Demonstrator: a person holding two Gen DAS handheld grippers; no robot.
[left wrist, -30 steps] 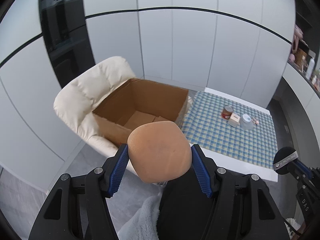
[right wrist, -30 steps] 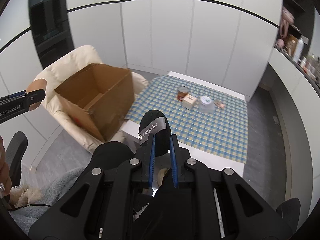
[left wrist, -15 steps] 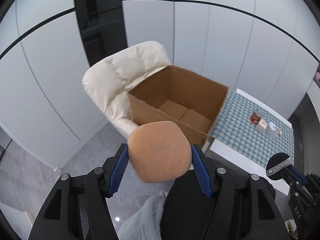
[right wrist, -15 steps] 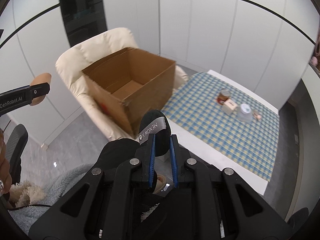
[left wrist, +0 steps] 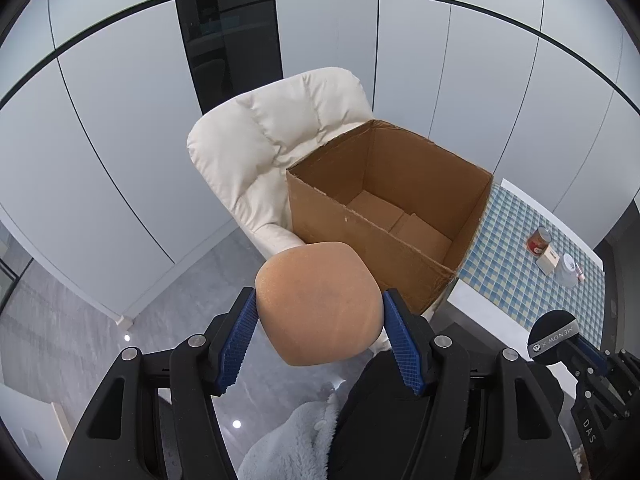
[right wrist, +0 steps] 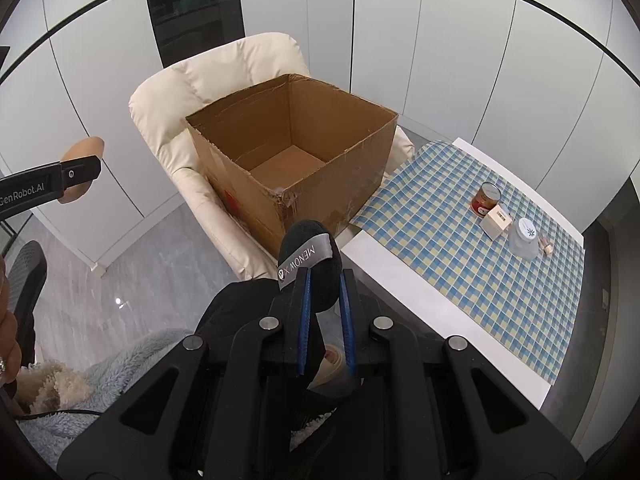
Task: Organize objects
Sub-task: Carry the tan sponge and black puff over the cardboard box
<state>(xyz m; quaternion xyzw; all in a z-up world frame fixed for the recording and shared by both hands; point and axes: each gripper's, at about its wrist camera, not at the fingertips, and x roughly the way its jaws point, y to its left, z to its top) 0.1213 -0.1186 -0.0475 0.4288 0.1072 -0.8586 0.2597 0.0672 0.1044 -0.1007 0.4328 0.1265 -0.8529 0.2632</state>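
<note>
Swung both my grippers toward the cardboard box [left wrist: 390,216]: it now sits centered and nearer ahead, checkered table [right wrist: 460,236] shifted off right of it.

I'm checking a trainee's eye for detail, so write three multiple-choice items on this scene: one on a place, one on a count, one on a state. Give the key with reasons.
1. Where does the cardboard box sit?
A. on the cream armchair
B. on the checked tablecloth
C. on the floor

2. How many small items stand on the tablecloth?
A. one
B. four
C. seven

3. What is the left gripper doing?
A. hanging open, holding nothing
B. clamped on a tan rounded sponge
C. clamped on a tin

Key: 1 A, the chair's cushions show behind and under the box. 2 B, a tin, a small carton, a clear jar and a tiny piece beside it. 3 B, both blue pads press the sponge's sides.
</note>
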